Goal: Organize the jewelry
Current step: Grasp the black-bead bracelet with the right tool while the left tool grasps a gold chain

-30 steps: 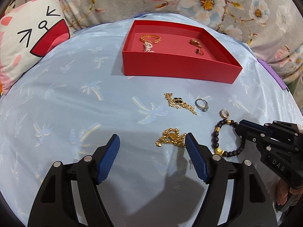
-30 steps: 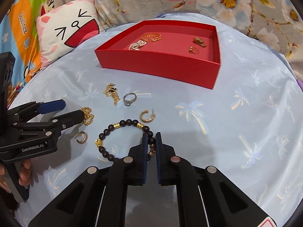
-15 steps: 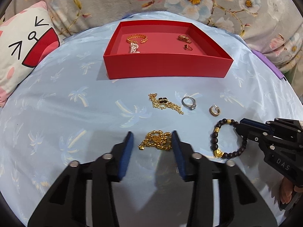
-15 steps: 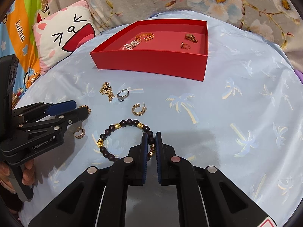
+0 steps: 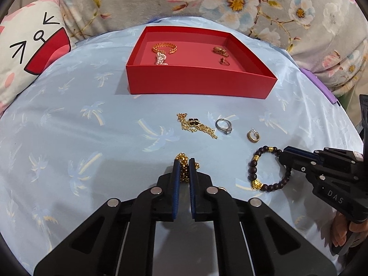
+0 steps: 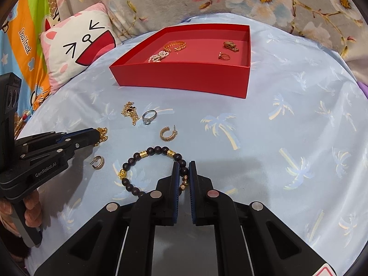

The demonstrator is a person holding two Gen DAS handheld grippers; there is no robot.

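In the left view the left gripper point(image 5: 184, 169) has just been closing and now pinches the gold chain point(image 5: 182, 161) on the blue sheet point(image 5: 92, 138), near the red box point(image 5: 197, 81), while the right view shows the right gripper point(image 6: 184, 172) clamped on the bead bracelet point(image 6: 151, 151), beside "GenRobot.AI".

This is a home, most likely a bedroom. The surface is a soft, rounded one under a pale blue sheet point(image 5: 96, 124) printed with palm trees, its cloth lightly creased. A cartoon-face cushion point(image 6: 78, 53) in white, pink and red leans at its far left edge, beside a bright fabric with cartoon figures and lettering point(image 6: 25, 36). Behind runs a grey floral fabric point(image 5: 241, 0) with large pale blossoms, draped like a blanket or a padded back.
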